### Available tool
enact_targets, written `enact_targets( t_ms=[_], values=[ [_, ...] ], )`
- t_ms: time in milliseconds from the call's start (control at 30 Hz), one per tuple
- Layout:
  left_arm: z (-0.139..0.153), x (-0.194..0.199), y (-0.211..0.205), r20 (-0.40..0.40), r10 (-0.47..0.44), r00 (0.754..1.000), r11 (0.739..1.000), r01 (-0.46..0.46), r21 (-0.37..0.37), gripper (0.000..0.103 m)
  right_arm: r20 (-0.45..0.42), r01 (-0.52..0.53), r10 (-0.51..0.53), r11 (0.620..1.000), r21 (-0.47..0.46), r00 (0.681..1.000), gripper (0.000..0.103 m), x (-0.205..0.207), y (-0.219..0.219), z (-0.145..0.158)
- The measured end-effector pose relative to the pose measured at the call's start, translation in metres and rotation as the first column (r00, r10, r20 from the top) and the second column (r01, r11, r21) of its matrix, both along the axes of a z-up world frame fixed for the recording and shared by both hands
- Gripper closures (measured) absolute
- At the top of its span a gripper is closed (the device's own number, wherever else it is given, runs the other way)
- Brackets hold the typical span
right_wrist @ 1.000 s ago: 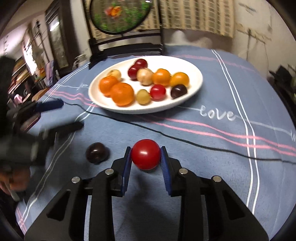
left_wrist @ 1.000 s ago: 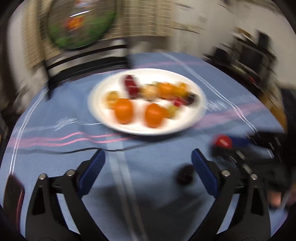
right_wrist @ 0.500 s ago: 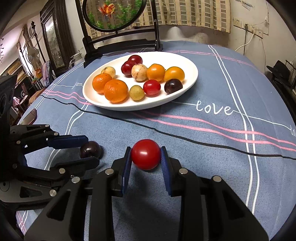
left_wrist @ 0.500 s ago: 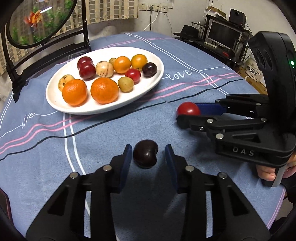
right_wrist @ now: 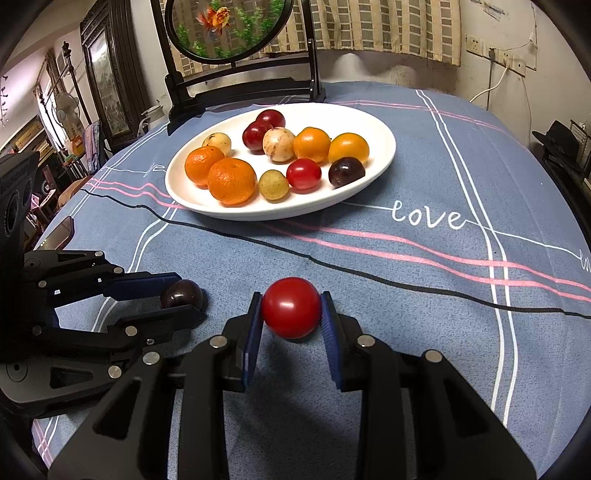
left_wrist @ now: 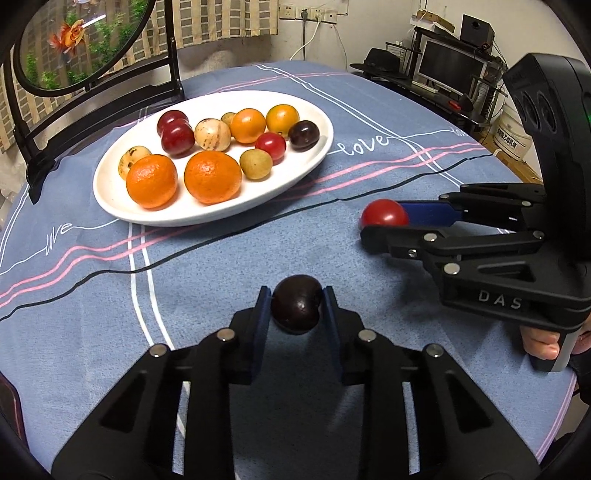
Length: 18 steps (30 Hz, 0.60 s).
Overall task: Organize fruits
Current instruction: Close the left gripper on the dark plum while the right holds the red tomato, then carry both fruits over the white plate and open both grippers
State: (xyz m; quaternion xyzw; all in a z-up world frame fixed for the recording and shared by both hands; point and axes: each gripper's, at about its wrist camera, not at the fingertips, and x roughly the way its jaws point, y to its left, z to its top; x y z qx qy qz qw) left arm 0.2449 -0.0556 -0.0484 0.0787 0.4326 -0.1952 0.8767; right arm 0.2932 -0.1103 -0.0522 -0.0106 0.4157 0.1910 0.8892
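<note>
A round table wore a blue cloth (right_wrist: 424, 295) crossed by white, pink and black lines, with the word "love" stitched in white. Low over its near part, two black grippers with blue pads pointed downward side by side. The left gripper (left_wrist: 296, 306) had just closed its jaws, and the pads pressed both sides of a dark plum (left_wrist: 296, 309) that sat on the cloth. Just to its right, the right gripper (right_wrist: 291, 310) was clamped on a red tomato (right_wrist: 291, 307), also resting on the cloth. A hand (left_wrist: 543, 341) showed at the right gripper's handle.

Ahead of both tools, beyond the black line in the cloth, lay a white oval plate (right_wrist: 373, 122) of fruit: two oranges (right_wrist: 232, 181) nearest the left tool's side, then small pale yellow-brown fruits, red plums, two orange-yellow tomatoes, a red tomato and another dark plum.

Behind the plate stood a round picture (right_wrist: 229, 26) of a goldfish among green plants in a black stand (right_wrist: 243, 94). A dark flat phone-like object (right_wrist: 59, 234) lay near the table edge, left of the left gripper. The room beyond was cluttered: checked curtains (right_wrist: 369, 26) and wall sockets (right_wrist: 495, 50) at the back, a dark framed panel (right_wrist: 107, 92) and a fan at far left, and at far right a monitor (left_wrist: 450, 70), a speaker and a black hat (left_wrist: 380, 61) on a shelf.
</note>
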Motion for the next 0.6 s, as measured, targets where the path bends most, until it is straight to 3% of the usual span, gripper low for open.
enact_targets(
  t_ms=[400,600],
  values=[
    [0.007,-0.001,0.004,0.011,0.014,1.0,0.999,-0.014,-0.032,0.075,0.008,-0.004,0.004,1.0,0.0,1.0,0.071,0.0,0.001,0.001],
    [0.023,0.004,0.019,0.038,0.064,0.997,0.993,-0.059,-0.1,0.075,0.042,-0.017,0.016,0.999,0.036,0.999,0.071,0.002,0.001,0.01]
  ],
)
